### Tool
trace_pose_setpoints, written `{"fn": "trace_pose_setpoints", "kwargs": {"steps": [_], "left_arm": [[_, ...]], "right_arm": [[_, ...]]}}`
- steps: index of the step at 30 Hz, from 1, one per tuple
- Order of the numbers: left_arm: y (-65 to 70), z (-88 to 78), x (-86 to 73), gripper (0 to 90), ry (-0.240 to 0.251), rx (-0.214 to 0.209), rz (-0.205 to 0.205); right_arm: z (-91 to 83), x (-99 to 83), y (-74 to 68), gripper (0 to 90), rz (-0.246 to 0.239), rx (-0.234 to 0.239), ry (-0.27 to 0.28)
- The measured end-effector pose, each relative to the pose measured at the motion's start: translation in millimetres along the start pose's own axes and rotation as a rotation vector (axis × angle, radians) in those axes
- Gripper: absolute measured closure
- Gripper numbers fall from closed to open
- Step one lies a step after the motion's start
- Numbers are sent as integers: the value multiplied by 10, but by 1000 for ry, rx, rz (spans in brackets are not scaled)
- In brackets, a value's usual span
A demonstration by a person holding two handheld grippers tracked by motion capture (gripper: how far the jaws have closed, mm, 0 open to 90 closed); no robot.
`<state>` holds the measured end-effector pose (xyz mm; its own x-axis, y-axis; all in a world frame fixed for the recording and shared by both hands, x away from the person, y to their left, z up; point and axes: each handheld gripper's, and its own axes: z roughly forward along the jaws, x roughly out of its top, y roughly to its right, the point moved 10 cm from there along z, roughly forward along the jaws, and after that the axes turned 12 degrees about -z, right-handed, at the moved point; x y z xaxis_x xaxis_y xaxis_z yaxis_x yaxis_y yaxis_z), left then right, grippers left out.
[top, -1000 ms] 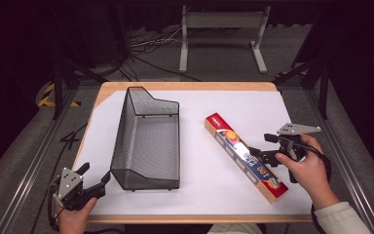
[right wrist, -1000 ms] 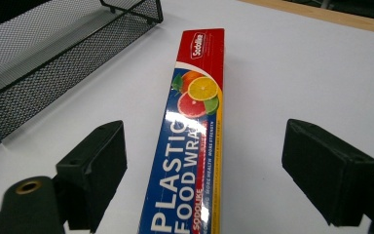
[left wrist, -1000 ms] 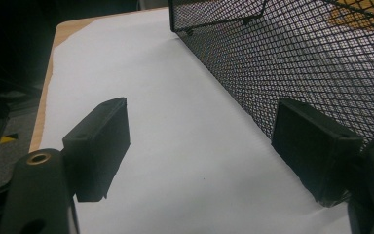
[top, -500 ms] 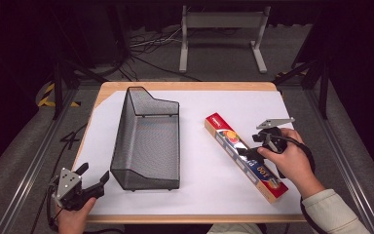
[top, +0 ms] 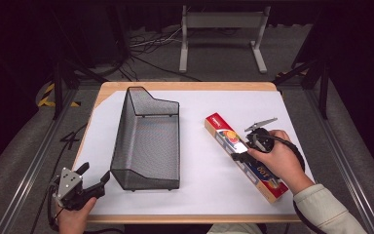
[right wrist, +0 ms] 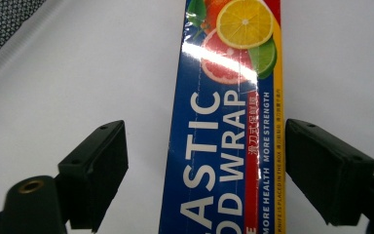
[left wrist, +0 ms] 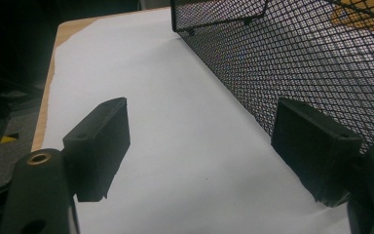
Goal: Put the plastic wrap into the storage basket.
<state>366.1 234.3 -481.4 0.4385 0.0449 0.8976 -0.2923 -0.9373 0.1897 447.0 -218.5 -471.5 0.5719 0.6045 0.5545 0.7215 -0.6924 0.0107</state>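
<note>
Right gripper view: the plastic wrap box (right wrist: 226, 126) is lying on the bench (top: 199, 170) between the spread jaws of the right gripper (right wrist: 207, 170), untouched. Left gripper (top: 91, 179) is resting released beside the mesh basket (top: 148, 141).

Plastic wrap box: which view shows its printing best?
The right gripper view: the plastic wrap box sits between the open right tongs, lettering and fruit picture legible. The high view shows the whole box, print too small to read.

Glossy cardboard box (right wrist: 226, 126), black wire-mesh basket (top: 148, 141)
</note>
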Motion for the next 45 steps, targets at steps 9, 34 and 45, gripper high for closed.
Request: {"fn": "trace_pose_setpoints", "kwargs": {"steps": [9, 34, 45], "left_arm": [[-2, 1, -3, 228, 0, 0, -5], [-20, -9, -2, 229, 1, 5, -6], [-19, -11, -2, 229, 1, 6, -5]], "right_arm": [[116, -56, -4, 180, -3, -20, -67], [233, -148, 41, 406, 13, -120, -248], [17, 28, 23, 405, 69, -116, -170]]}}
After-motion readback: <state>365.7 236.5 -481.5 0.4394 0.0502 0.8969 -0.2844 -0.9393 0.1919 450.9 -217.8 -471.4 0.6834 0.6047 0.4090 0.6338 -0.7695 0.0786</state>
